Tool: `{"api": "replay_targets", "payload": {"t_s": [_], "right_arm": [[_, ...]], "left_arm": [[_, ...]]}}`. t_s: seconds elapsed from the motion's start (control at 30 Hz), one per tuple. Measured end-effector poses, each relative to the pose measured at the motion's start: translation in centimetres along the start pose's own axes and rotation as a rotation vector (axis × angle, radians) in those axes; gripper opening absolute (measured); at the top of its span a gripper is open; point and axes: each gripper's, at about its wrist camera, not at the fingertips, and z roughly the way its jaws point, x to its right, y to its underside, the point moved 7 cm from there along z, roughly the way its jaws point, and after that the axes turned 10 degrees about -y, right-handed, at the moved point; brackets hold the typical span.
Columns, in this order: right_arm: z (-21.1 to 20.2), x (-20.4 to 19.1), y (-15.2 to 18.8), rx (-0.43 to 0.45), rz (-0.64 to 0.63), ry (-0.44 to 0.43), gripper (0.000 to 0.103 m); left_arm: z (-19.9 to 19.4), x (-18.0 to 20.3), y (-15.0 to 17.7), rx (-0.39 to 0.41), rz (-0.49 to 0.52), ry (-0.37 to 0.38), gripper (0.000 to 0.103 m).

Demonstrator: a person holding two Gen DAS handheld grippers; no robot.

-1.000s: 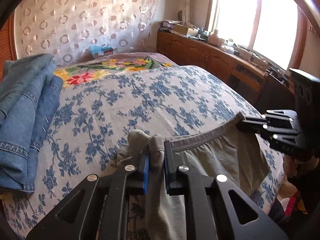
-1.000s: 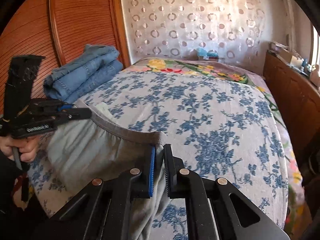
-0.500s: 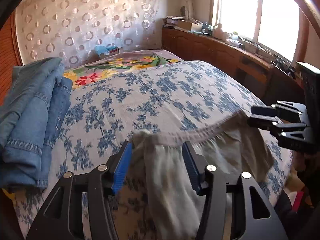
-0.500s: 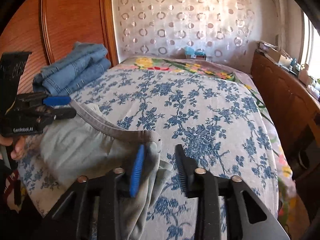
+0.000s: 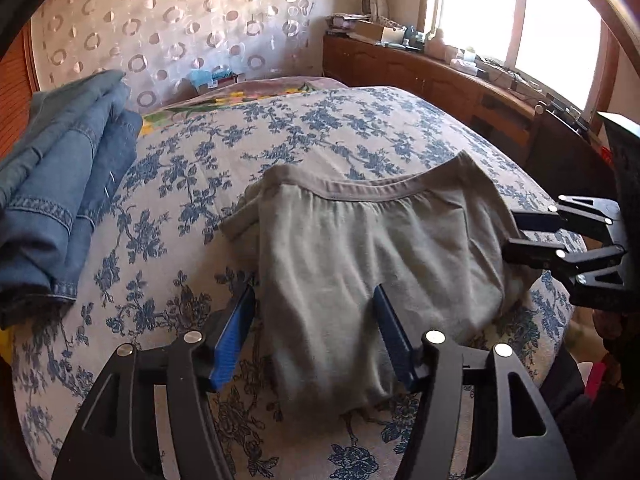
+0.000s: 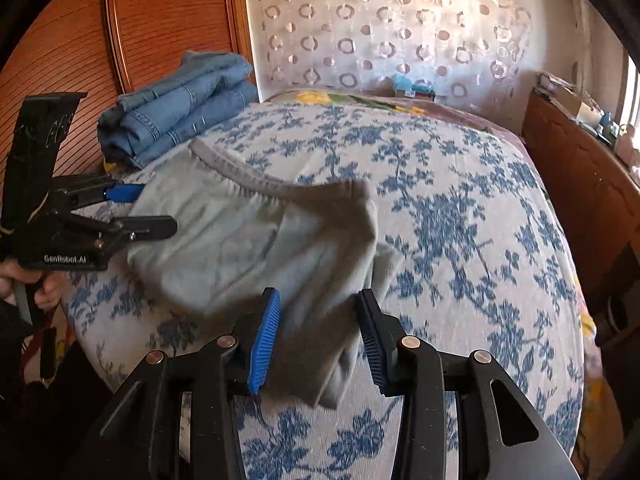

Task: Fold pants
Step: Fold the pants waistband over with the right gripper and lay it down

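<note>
Grey pants [image 5: 380,248] lie flat on the bed with the elastic waistband [image 5: 360,191] on the far side. My left gripper [image 5: 316,312] straddles the left part of the cloth. Its jaws are opening and its blue pads [image 5: 236,336] stand clear of the fabric. In the right wrist view the pants [image 6: 248,240] run leftward, with a folded corner lying loose between the pads of my right gripper [image 6: 318,308], which is open. Each gripper shows in the other's view: the right gripper [image 5: 512,236] at the pants' right edge, the left gripper [image 6: 156,210] at their left edge.
A stack of folded blue jeans [image 5: 60,200] [image 6: 180,108] sits at the bed's far left. The blue-flowered bedcover [image 5: 320,128] [image 6: 460,220] stretches beyond the pants. A wooden cabinet [image 5: 440,76] lines the right side under the window. A person's hand [image 6: 24,284] holds the left gripper's handle.
Both grippers were shut on the waistband corners and have opened. The pants have dropped onto the bed, and both grippers have drawn back towards the near edge.
</note>
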Motion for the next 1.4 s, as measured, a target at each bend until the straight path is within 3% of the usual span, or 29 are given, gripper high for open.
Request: {"api": "replay_targets", "payload": {"t_s": [0.27, 0.3, 0.37, 0.57, 0.7, 0.77, 0.83, 1.13, 1.4], "right_arm": [[0.4, 0.2, 1.2, -0.018, 0.007, -0.014, 0.040], [0.3, 0.1, 1.3, -0.020, 0.004, -0.017, 0.034], [0.0, 0.2, 1.4, -0.023, -0.001, -0.037, 0.014], [-0.5, 0.5, 1.4, -0.027, 0.012, -0.038, 0.012], [-0.7, 0.6, 0.9, -0.003, 0.021, -0.035, 0.029], [-0.8, 0.9, 0.6, 0.008, 0.030, -0.024, 0.047], [-0.4, 1.6, 0.0, 0.012, 0.047, -0.020, 0.051], [2.6, 3.2, -2.0, -0.026, 0.112, -0.022, 0.052], [3.6, 3.2, -2.8, -0.018, 0.119, -0.038, 0.052]], "left_arm": [[0.8, 0.1, 0.7, -0.022, -0.026, 0.038, 0.065], [0.9, 0.1, 0.7, -0.023, -0.030, 0.043, 0.065], [0.9, 0.0, 0.8, -0.019, -0.033, 0.049, 0.067], [0.8, 0.2, 0.9, -0.007, -0.027, 0.045, 0.069], [0.9, 0.1, 0.9, -0.012, -0.026, 0.028, 0.075], [1.0, 0.1, 0.9, -0.017, -0.028, 0.021, 0.077], [1.1, 0.0, 0.8, -0.022, -0.031, 0.025, 0.077], [1.5, -1.4, -0.9, -0.062, -0.082, 0.083, 0.077], [2.9, -3.6, -2.4, -0.060, -0.145, 0.075, 0.077]]}}
